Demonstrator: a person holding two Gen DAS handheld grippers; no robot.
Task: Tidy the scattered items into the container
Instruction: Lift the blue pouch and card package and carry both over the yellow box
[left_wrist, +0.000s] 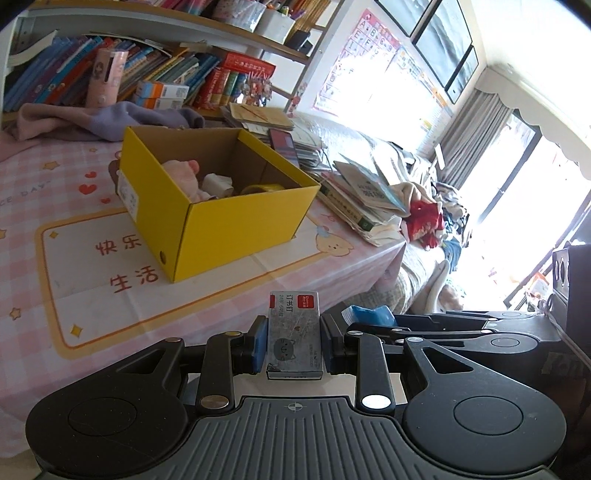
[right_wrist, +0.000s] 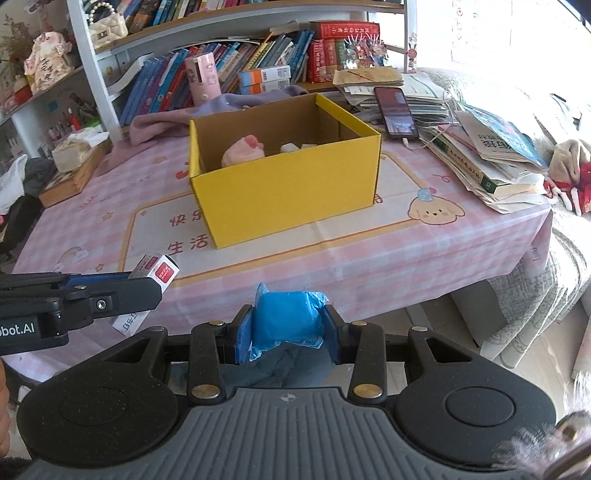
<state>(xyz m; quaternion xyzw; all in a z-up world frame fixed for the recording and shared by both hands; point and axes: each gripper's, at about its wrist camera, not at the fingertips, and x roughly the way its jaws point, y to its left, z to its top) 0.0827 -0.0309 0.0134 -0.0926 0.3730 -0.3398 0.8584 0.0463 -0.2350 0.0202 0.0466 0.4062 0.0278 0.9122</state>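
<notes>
A yellow cardboard box (left_wrist: 221, 218) stands open on the pink tablecloth; it also shows in the right wrist view (right_wrist: 288, 184). Inside lie a pink plush toy (right_wrist: 242, 149), a white item (left_wrist: 218, 182) and a yellow tape roll (left_wrist: 264, 188). My left gripper (left_wrist: 293, 343) is shut on a grey staple box (left_wrist: 294, 332) and holds it near the table's front edge; the staple box also shows in the right wrist view (right_wrist: 155, 271). My right gripper (right_wrist: 288, 325) is shut on a blue plastic bundle (right_wrist: 286, 319), just off the table's front edge, to the right of the left gripper.
Stacks of books and papers (right_wrist: 495, 155) lie at the table's right end, with a phone (right_wrist: 395, 110) on them. A purple cloth (right_wrist: 177, 118) and a pink cylinder (right_wrist: 201, 77) sit behind the box. A tissue box (right_wrist: 79, 147) is at the far left. A bookshelf rises behind.
</notes>
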